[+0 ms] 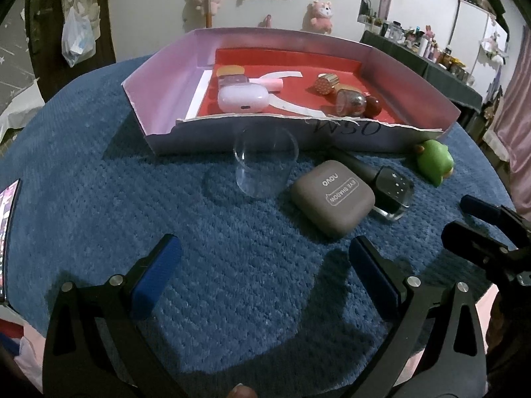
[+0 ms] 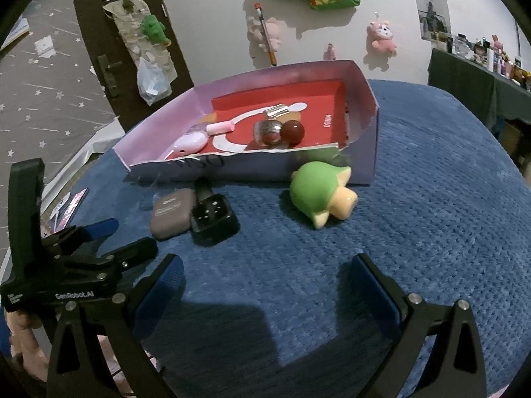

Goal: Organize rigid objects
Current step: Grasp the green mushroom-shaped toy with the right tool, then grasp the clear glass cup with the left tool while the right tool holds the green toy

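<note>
Your left gripper (image 1: 265,275) and right gripper (image 2: 267,285) both hung wide apart, empty, above the table (image 2: 431,232); the eyeshadow case (image 1: 333,199) lay before the box (image 1: 415,76).

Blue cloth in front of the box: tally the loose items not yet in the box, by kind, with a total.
Clear cup: 1
Grey eye shadow case: 1
Black bottle: 1
Green toy: 1
Total: 4
Both grippers, left and right, are open and empty.
</note>
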